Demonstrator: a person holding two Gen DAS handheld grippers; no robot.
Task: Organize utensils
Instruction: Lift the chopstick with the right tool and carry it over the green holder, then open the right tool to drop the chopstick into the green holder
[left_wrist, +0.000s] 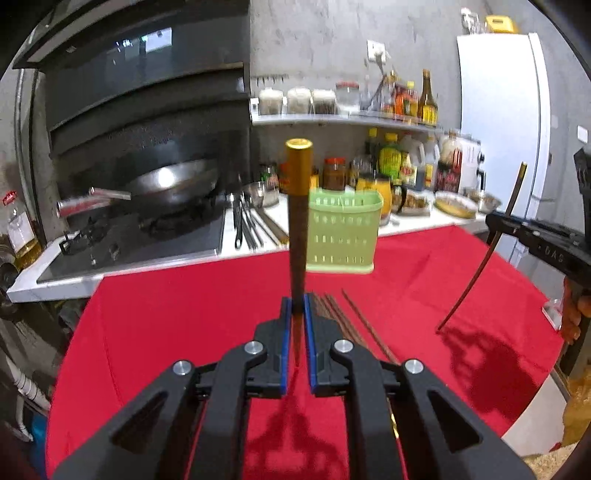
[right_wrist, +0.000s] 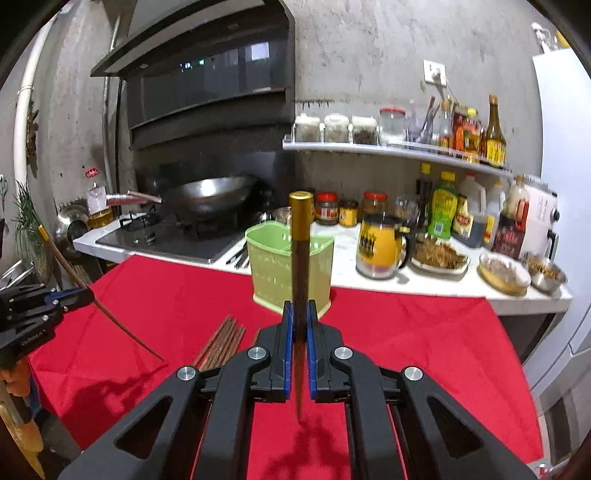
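My left gripper (left_wrist: 296, 306) is shut on a dark chopstick (left_wrist: 297, 236) with a gold cap, held upright over the red tablecloth (left_wrist: 177, 317). Behind it stands a pale green slotted utensil holder (left_wrist: 341, 232). Several brown chopsticks (left_wrist: 351, 325) lie on the cloth just right of my fingers. My right gripper (right_wrist: 300, 310) is shut on a second gold-capped chopstick (right_wrist: 301, 266), upright in front of the green holder (right_wrist: 273, 269). Each gripper also shows in the other view, at the frame's edge, with its slanted chopstick: right gripper (left_wrist: 493, 221), left gripper (right_wrist: 86, 295).
A white counter (right_wrist: 406, 288) runs behind the red cloth with a black hob and wok (right_wrist: 210, 195), loose utensils (left_wrist: 247, 225), a yellow jug (right_wrist: 378, 247), food dishes, jars and bottles. A shelf (right_wrist: 388, 149) hangs above. A white fridge (left_wrist: 506, 122) stands at right.
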